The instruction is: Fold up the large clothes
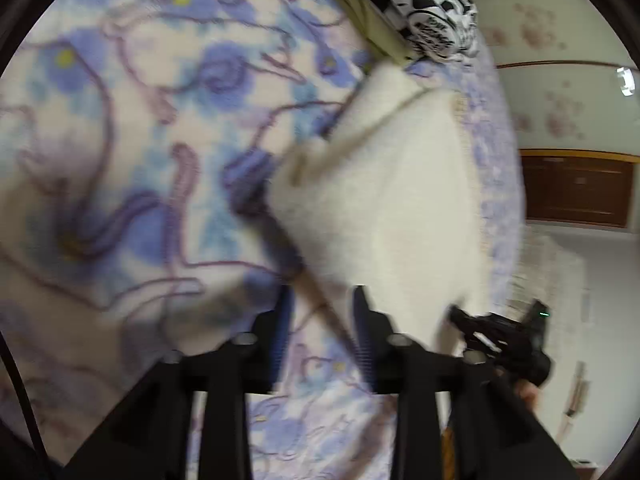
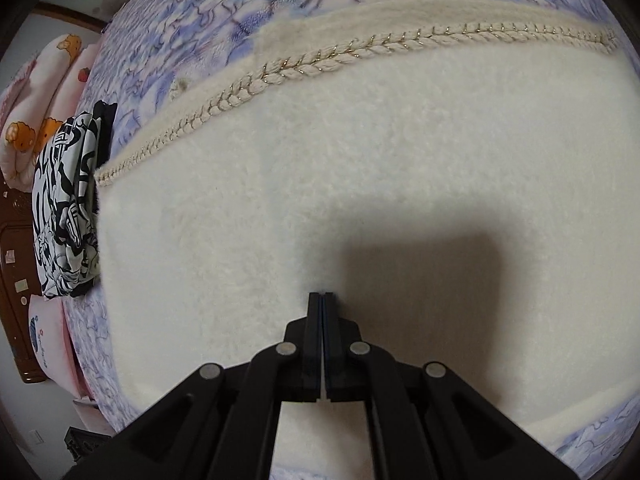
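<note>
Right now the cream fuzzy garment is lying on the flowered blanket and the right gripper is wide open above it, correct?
Not quite. The right wrist view shows the right gripper shut, its fingers together, over the cream fuzzy garment, which does lie on the flowered blanket.

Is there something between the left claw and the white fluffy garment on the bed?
Nothing visible does. The left claw is open with its fingers directly at the edge of the white fluffy garment, only the floral blanket beneath. The black-and-white printed garment lies beyond, at its far end.
</note>
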`<state>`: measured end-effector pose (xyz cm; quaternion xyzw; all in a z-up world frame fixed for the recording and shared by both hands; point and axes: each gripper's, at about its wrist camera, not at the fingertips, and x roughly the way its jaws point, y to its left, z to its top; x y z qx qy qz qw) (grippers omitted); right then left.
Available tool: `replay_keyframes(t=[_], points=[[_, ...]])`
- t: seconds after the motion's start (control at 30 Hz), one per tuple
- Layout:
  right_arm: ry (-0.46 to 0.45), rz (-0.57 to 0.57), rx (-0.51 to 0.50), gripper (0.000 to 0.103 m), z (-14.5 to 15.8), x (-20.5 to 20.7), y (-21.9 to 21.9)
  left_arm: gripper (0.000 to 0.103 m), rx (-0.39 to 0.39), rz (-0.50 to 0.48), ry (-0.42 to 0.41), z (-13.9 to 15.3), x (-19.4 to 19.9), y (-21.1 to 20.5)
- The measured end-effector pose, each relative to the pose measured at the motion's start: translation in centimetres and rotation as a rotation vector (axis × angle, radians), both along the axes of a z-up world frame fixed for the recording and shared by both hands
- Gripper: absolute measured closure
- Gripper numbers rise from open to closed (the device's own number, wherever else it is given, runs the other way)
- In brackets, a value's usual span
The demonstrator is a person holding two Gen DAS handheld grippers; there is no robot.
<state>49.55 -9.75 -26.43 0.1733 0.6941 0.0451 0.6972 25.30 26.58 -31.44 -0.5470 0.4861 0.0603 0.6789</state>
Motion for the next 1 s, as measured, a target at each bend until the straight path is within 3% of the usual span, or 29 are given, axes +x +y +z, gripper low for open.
replay_keyframes(t=[0.03,0.13,0.33,0.73,0.9,1.0], points=[[-0.01,-0.006,-0.003,0.103,0.1,-0.1,0.0,0.05,-0.009,0.002,-0.04,-0.1,-0.2,0.0],[-0.021,-0.015,-0.004,0.103,0.1,-0.3,0.0,0.045,-0.008,-0.016,-0.087,-0.6,-0.3,0.1],[-0.033,-0.035,-0.005,0.103,0.1,-0.4,-0.1,0.043,-0.041,-0.042,-0.09,-2.9,1.3,1.0],[-0.06,-0.107,-0.009,0.103,0.0,-0.9,-0.2,0.04,-0.088,-0.057,-0.229,-5.5,6.5,2.2],[-0.068,-0.112,-0.013,0.103,-0.2,-0.7,0.0,0.04,-0.039,-0.006,-0.203,-5.3,7.3,1.0],[-0.074,-0.115,-0.011,0.103,-0.3,-0.7,0.0,0.054,0.005,0.042,-0.159,-5.0,7.3,0.4]])
